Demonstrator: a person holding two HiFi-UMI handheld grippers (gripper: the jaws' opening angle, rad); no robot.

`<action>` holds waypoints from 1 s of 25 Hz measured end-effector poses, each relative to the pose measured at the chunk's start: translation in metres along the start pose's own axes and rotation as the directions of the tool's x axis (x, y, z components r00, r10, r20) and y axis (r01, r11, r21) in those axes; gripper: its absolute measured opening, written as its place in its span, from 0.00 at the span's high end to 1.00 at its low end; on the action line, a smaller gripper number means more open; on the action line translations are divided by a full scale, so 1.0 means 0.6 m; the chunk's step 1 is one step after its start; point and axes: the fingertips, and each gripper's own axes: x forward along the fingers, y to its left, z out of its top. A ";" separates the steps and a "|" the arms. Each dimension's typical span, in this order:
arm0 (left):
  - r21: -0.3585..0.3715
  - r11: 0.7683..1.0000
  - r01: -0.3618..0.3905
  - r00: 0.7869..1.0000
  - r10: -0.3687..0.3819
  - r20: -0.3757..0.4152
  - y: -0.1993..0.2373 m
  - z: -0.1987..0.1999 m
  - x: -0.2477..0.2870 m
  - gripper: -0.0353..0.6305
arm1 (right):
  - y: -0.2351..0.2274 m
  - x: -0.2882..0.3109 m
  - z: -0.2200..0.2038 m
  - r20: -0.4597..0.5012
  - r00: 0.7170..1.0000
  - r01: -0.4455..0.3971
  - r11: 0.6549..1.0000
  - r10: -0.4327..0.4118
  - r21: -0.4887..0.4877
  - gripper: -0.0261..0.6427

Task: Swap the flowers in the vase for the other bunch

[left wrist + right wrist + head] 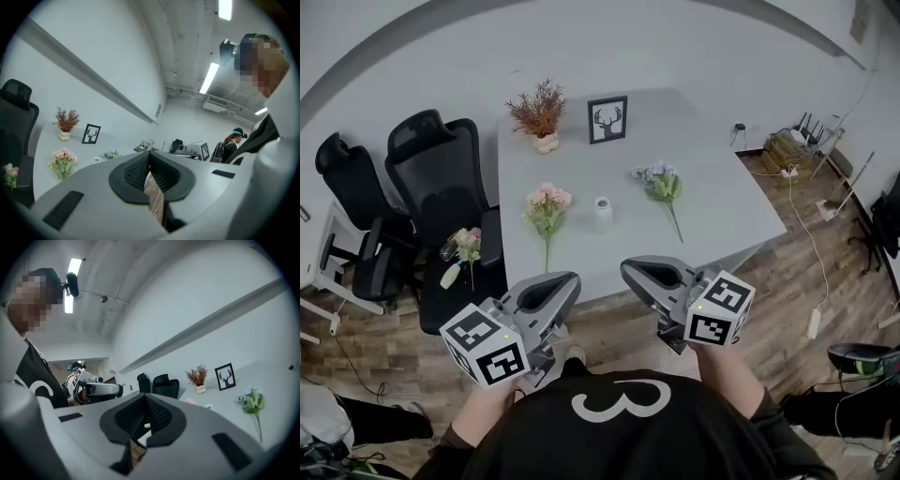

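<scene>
On the grey table point(722, 202) stands a small white vase point(603, 211) with nothing visible in it. A pink bunch point(546, 208) lies to its left and a blue bunch point(661, 185) to its right. Both grippers hover short of the table's near edge, above the floor, well apart from the flowers. My left gripper point(570, 281) has its jaws together with nothing between them, as the left gripper view point(149, 154) shows. My right gripper point(630, 270) is likewise shut and empty point(144, 397). The blue bunch point(253, 401) shows at the right of the right gripper view.
A dried plant in a pot point(539, 112) and a framed deer picture point(607, 119) stand at the table's far side. Black office chairs point(431, 169) line the left; one seat carries another small flower bunch point(464, 248). Cables and boxes point(787, 150) lie on the floor at right.
</scene>
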 end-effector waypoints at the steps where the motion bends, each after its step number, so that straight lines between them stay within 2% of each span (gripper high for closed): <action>1: 0.013 1.000 0.003 1.000 -0.003 0.000 -0.015 0.000 0.001 0.93 | 0.008 -0.011 0.000 -0.007 1.000 -0.003 1.000 0.003 -0.007 0.95; 8: 0.068 0.998 0.016 1.000 -0.015 -0.011 -0.100 -0.025 0.004 0.93 | 0.051 -0.078 -0.013 -0.018 1.000 -0.006 0.999 0.005 -0.043 0.95; 13: 0.066 0.998 0.016 1.000 -0.015 -0.019 -0.126 -0.042 -0.004 0.93 | 0.073 -0.097 -0.017 -0.011 1.000 -0.015 0.998 0.014 -0.054 0.95; 18: 0.126 0.992 0.004 0.999 0.001 -0.037 -0.141 -0.049 -0.006 0.93 | 0.084 -0.106 -0.018 -0.010 1.000 -0.028 0.998 0.027 -0.061 0.95; 25: 0.099 0.995 0.005 1.000 -0.003 -0.019 -0.144 -0.044 -0.002 0.93 | 0.086 -0.118 -0.019 -0.006 1.000 -0.026 0.998 0.025 -0.056 0.95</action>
